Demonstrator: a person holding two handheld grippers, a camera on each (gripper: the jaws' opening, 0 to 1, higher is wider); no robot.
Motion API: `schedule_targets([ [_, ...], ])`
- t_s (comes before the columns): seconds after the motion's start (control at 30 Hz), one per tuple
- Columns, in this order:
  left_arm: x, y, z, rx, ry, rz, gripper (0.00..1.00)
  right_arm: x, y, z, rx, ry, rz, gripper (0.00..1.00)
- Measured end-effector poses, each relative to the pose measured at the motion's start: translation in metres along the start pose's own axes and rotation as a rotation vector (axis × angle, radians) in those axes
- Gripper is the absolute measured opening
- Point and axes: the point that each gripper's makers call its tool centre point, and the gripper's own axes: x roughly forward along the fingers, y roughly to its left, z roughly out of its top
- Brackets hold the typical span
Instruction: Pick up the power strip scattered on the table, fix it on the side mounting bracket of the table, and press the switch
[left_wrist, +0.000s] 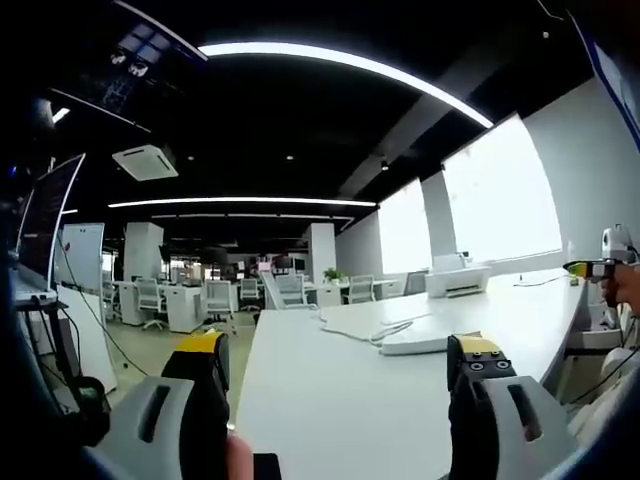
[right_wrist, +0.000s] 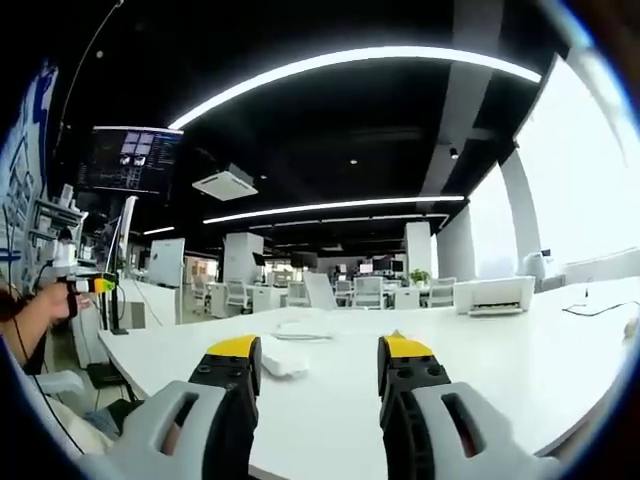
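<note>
Left gripper: we log fingers spread wide, empty, over the white counter; power strip just beyond the right finger. Right gripper: fingers parted, empty; strip ahead between them.

white printer, office chairs, wall monitor

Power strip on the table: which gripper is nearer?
Unclear, roughly equal. Left gripper and right gripper, both open, each hover short of the white power strip, not touching it.
</note>
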Motion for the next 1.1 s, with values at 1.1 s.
schedule_targets([
  [1.1, 0.004, -0.012, -0.005, -0.019, 0.021, -0.041, 0.94, 0.001, 0.004, 0.017, -0.037, 0.019, 0.074, 0.5],
])
